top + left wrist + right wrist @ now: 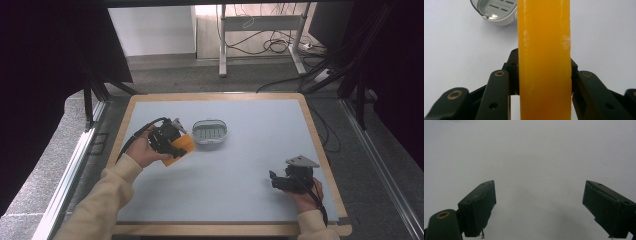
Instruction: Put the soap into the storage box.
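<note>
Soap bar, unmarked orange, clamped in left hand-held gripper; right hand-held gripper wide open, empty.

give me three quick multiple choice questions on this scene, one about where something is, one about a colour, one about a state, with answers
1. Where is the white soap dish relative to the left gripper?
A. Just right of it, on the mat
B. At the near right corner of the table
C. Under the right gripper

2. What colour is the bar held in the left gripper?
A. Green
B. Orange-yellow
C. Blue

3. How do the jaws of the right gripper stand?
A. Shut on the bar
B. Shut on nothing
C. Wide apart, with nothing between them

Answers:
1. A: the high view shows the dish on the mat, just right of the left gripper.
2. B: the left gripper view shows an orange-yellow bar between the jaws.
3. C: the right gripper view shows bare mat between the spread jaws.
</note>
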### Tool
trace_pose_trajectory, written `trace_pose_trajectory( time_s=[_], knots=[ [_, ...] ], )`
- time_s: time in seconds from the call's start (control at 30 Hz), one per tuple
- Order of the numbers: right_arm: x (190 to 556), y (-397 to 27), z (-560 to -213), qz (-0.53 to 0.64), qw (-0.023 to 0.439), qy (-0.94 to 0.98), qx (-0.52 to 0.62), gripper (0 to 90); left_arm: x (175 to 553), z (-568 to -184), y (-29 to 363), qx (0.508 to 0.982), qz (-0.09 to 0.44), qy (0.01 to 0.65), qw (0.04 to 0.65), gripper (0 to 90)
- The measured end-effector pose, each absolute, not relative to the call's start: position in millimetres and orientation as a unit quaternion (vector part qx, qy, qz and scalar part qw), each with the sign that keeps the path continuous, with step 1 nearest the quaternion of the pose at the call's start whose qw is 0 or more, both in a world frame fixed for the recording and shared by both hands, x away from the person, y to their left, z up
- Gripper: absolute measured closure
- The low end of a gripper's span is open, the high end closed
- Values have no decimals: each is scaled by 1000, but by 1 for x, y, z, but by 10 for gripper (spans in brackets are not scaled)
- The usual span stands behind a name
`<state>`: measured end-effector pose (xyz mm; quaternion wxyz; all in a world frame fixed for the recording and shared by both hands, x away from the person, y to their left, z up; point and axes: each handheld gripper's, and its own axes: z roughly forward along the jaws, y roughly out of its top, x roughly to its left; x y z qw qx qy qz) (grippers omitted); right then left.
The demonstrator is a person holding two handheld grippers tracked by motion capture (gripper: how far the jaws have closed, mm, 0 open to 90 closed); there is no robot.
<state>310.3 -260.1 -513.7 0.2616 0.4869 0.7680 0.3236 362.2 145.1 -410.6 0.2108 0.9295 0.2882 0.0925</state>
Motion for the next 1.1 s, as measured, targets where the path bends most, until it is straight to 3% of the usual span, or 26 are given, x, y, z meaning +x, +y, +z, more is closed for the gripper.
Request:
trace_pose_trajectory(
  time_s=[1.1],
  knots=[
    [311, -261, -513, 324, 264, 770, 482, 121, 397, -418, 125, 940, 92, 263, 199, 617]
  ],
)
